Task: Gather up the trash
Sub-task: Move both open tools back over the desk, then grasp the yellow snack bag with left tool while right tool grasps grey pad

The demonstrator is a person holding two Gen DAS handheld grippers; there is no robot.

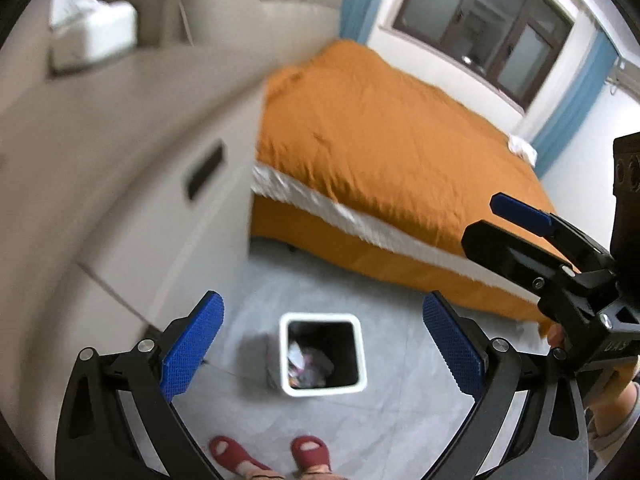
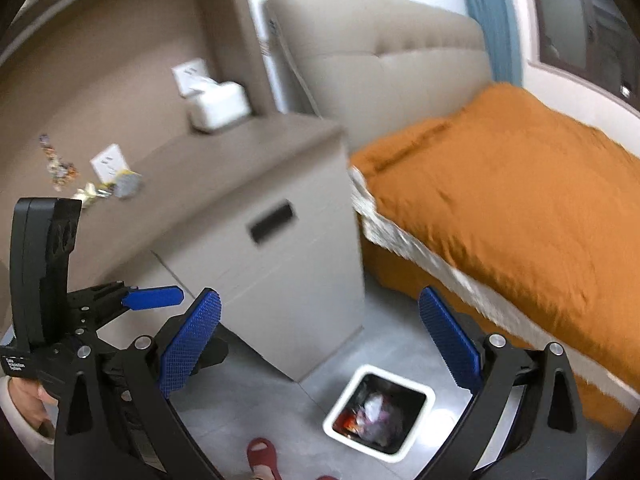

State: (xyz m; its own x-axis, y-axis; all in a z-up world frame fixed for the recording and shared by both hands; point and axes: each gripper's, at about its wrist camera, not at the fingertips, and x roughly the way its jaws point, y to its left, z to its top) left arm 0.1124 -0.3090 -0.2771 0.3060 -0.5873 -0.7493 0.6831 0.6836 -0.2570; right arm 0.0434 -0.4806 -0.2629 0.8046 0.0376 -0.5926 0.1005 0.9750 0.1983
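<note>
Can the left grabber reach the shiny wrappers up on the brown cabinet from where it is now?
Probably yes. The wrappers lie out in the open on top of the cabinet, nothing covering them. The left gripper hangs just below that edge with open, empty jaws, so it would only need to lift and go forward.

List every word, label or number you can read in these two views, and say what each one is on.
"Data Acquisition System": small white print on the left claw's black body, only just legible in the right wrist view.
White lettering on the right claw's body: blurred, unreadable.
White cards on the nightstand: marks too blurred.
</note>
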